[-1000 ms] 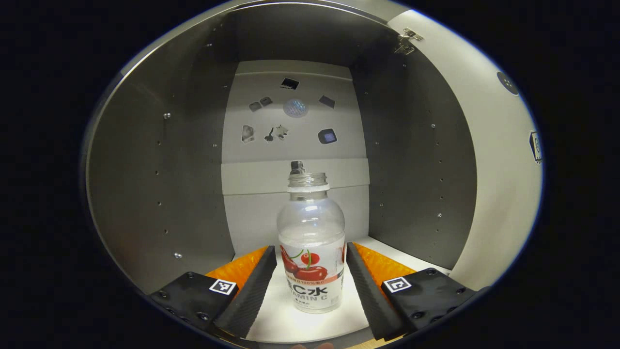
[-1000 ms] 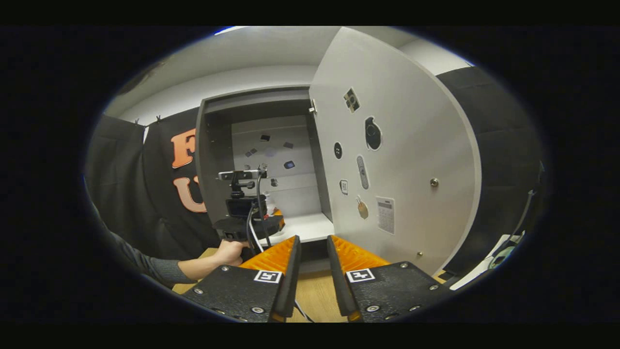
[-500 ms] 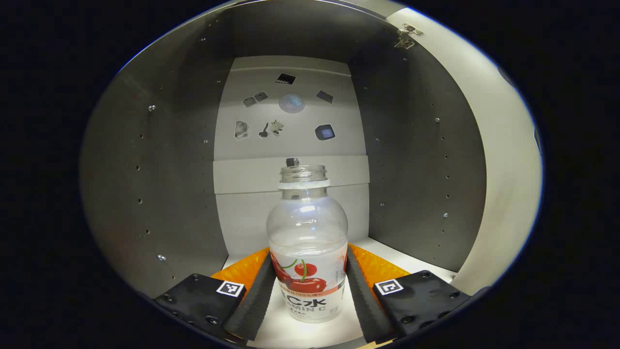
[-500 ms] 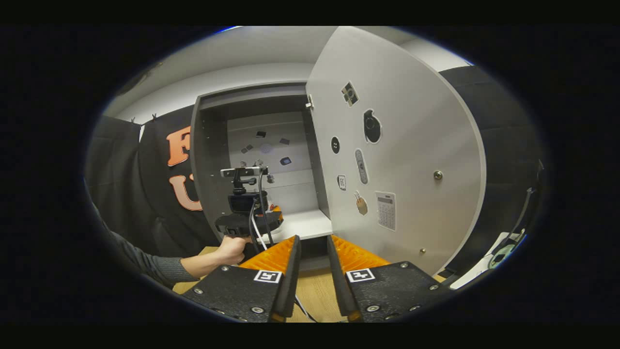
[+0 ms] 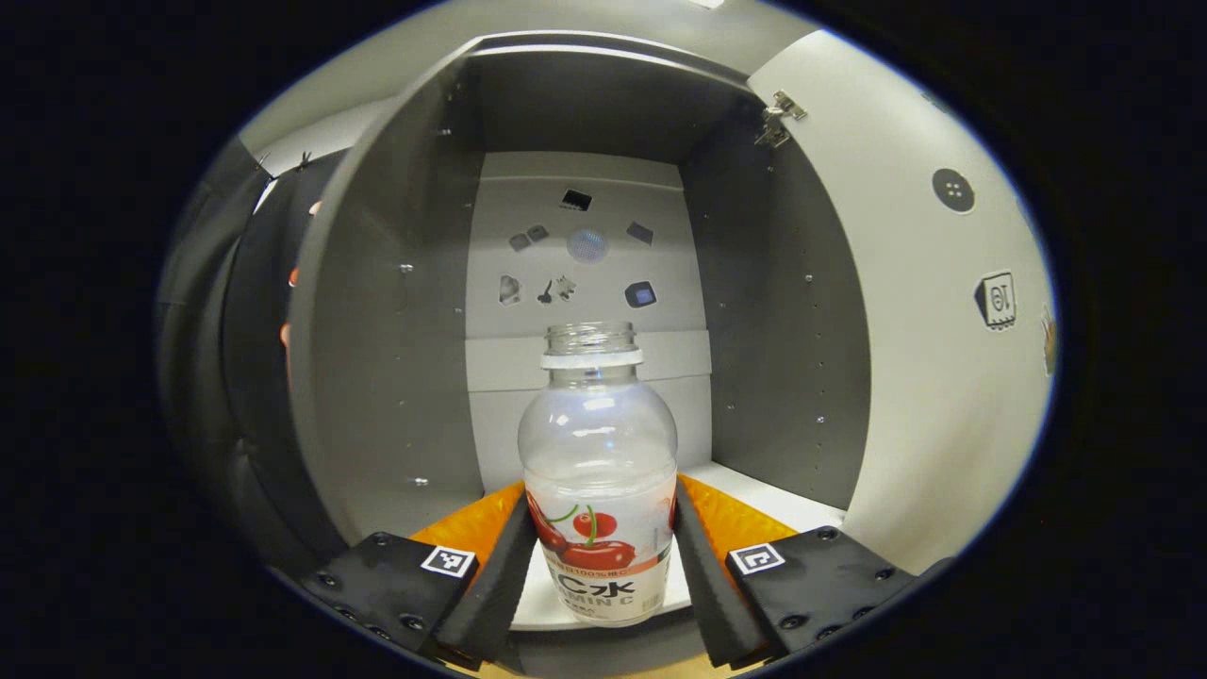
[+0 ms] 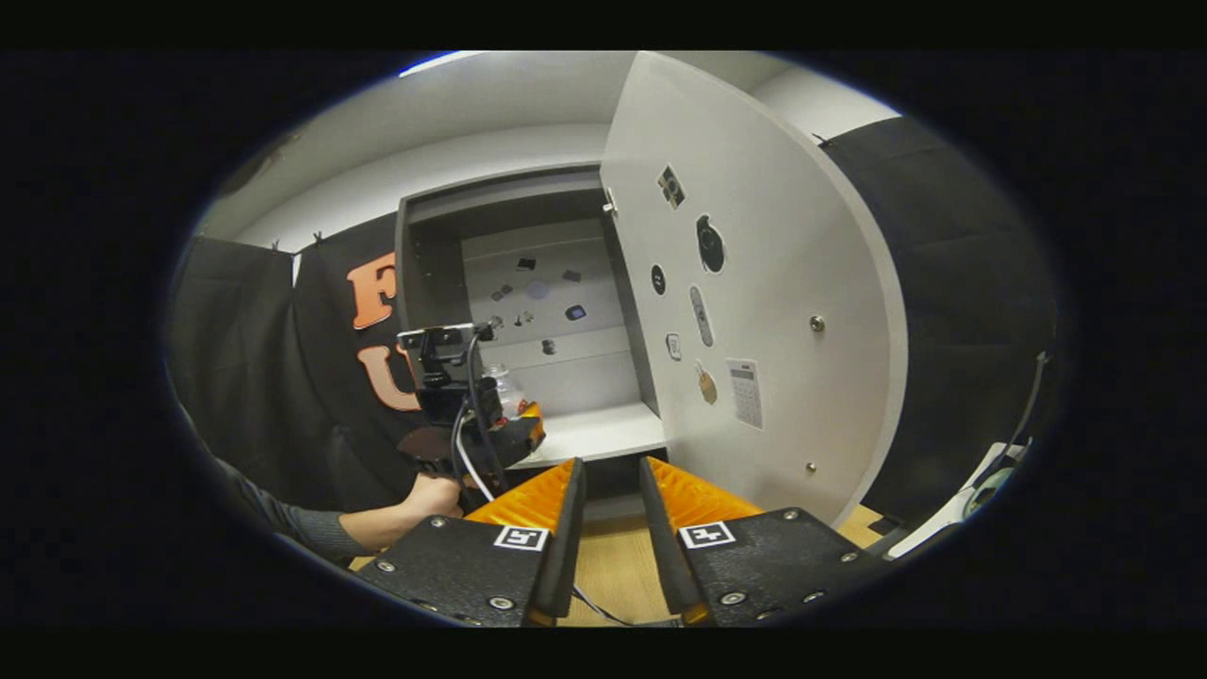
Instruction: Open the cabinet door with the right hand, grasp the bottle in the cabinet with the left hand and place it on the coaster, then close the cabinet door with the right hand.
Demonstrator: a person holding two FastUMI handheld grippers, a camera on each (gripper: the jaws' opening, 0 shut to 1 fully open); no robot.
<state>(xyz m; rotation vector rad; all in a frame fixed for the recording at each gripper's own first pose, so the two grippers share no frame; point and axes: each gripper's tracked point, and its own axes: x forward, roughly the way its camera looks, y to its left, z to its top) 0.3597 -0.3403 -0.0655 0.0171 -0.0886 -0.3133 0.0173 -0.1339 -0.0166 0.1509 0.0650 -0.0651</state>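
One bottle (image 5: 599, 481) stands upright with no cap, squeezed between the two fingers of the left gripper (image 5: 600, 556). It is at the front edge of the shelf (image 5: 754, 490), at the cabinet (image 5: 377, 358) mouth. Both side walls are well apart from it, with free room above too. The one door (image 6: 754, 283) is swung wide open on the right. In the right gripper view, the right gripper (image 6: 611, 528) hangs over the worktop (image 6: 608, 575), in front of the cabinet. Its two fingers hold nothing, with a small gap between them. A hand (image 6: 429, 495) holds the left gripper near the shelf edge.
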